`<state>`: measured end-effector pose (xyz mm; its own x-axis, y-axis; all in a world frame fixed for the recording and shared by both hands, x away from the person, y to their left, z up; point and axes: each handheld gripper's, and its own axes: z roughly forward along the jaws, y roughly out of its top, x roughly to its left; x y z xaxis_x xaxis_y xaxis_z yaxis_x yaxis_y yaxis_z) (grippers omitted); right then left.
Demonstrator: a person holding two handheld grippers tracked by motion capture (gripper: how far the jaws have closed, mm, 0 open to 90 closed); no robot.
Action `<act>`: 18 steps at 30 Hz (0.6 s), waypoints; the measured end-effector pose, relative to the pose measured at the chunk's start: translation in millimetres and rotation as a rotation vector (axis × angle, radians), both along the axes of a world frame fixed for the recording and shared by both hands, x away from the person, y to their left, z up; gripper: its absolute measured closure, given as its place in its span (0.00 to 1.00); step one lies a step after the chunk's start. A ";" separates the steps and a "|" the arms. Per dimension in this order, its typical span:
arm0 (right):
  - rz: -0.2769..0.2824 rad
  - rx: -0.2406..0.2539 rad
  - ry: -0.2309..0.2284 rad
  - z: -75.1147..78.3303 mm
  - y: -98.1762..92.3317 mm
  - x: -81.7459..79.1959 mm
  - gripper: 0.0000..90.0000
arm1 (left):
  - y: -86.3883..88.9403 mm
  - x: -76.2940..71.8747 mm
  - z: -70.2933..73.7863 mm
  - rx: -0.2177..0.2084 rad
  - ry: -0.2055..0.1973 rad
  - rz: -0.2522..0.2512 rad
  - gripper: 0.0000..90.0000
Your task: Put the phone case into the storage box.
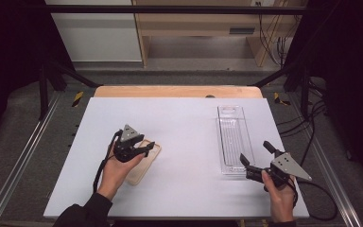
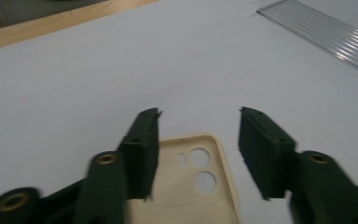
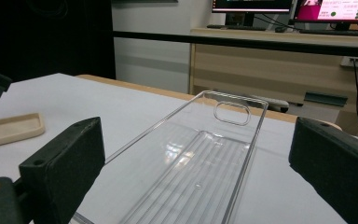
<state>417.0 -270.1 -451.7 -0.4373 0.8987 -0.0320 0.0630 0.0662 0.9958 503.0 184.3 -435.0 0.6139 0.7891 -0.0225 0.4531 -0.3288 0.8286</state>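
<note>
While lying flat, beige phone case (image 2: 186,186) seems rubbery, round-cornered.

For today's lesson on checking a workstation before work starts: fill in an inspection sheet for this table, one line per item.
Surface: white tabletop, flat, on a wooden table.
Job's things: cream phone case, flat, inside up, camera cut-outs visible; clear plastic tray, long, ribbed floor, nothing in it, at the right side.
Clutter: nothing seen.
Grippers: left gripper over the phone case's end, fingers apart with one over the case; right gripper at the tray's near end, fingers wide open, holding nothing.
Cables: a black cable trails from the right gripper; more hang by the right frame.
Surroundings: wooden desk and monitors behind, dark frame posts.
</note>
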 end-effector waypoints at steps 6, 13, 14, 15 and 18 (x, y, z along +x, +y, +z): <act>-0.003 -0.002 0.001 -1.1 -0.3 0.6 0.04 | -1.5 0.7 -2.4 0.039 0.015 -0.019 0.94; 0.001 -0.012 0.002 -1.2 2.6 0.2 0.04 | -10.6 8.0 -10.1 0.069 0.081 -0.005 1.00; 0.001 -0.012 0.002 -1.2 2.6 0.2 0.04 | -12.3 9.1 -11.8 0.079 0.089 -0.009 1.00; 0.001 -0.013 0.002 -1.3 2.5 0.2 0.04 | -14.6 10.5 -14.1 0.095 0.101 -0.012 1.00; 0.002 -0.011 0.002 -1.5 1.7 0.4 0.04 | -18.4 15.7 -20.6 0.118 0.125 -0.008 1.00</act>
<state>417.4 -268.4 -453.2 -0.4394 0.8974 -0.0412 0.0646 0.0773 0.9949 518.7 165.9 -455.7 0.6187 0.7856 -0.0063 0.5469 -0.4249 0.7214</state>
